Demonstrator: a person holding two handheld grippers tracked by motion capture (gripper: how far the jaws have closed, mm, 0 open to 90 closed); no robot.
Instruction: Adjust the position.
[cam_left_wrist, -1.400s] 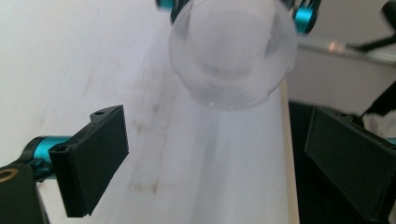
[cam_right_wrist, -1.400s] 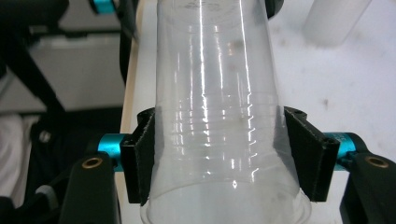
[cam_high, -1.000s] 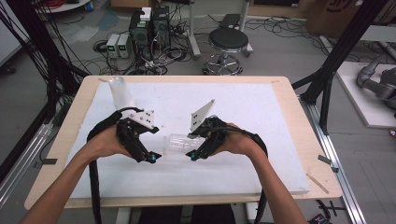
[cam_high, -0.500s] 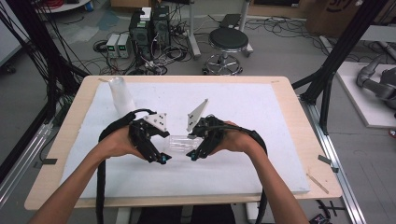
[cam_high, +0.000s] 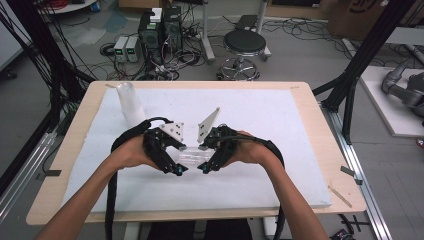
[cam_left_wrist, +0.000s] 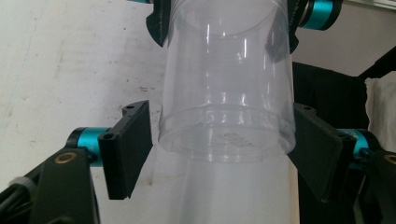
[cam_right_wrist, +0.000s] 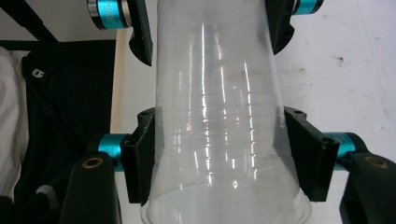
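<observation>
- held level just above the white-covered bench (cam_high: 300, 130), near its middle: a clear plastic cup (cam_high: 192, 155), lying on its side between the two hands
- right claw (cam_high: 206, 169) clamped on the cup's wide, rim end, both pads pressed flat on the wall in the right gripper view (cam_right_wrist: 219, 140)
- left claw (cam_high: 178, 171) placed around the cup's narrow, bottom end (cam_left_wrist: 227, 116), having just been closing
- in the left gripper view, right-hand pad (cam_left_wrist: 312, 154) on or just at the cup wall, left-hand pad (cam_left_wrist: 126, 149) just short of it with a sliver of gap; cannot tell if it presses yet
- both claws facing each other, tips nearly meeting under the cup
- standing upright near the bench's far left corner, well apart from the hands: a stack of clear cups (cam_high: 129, 102)
</observation>
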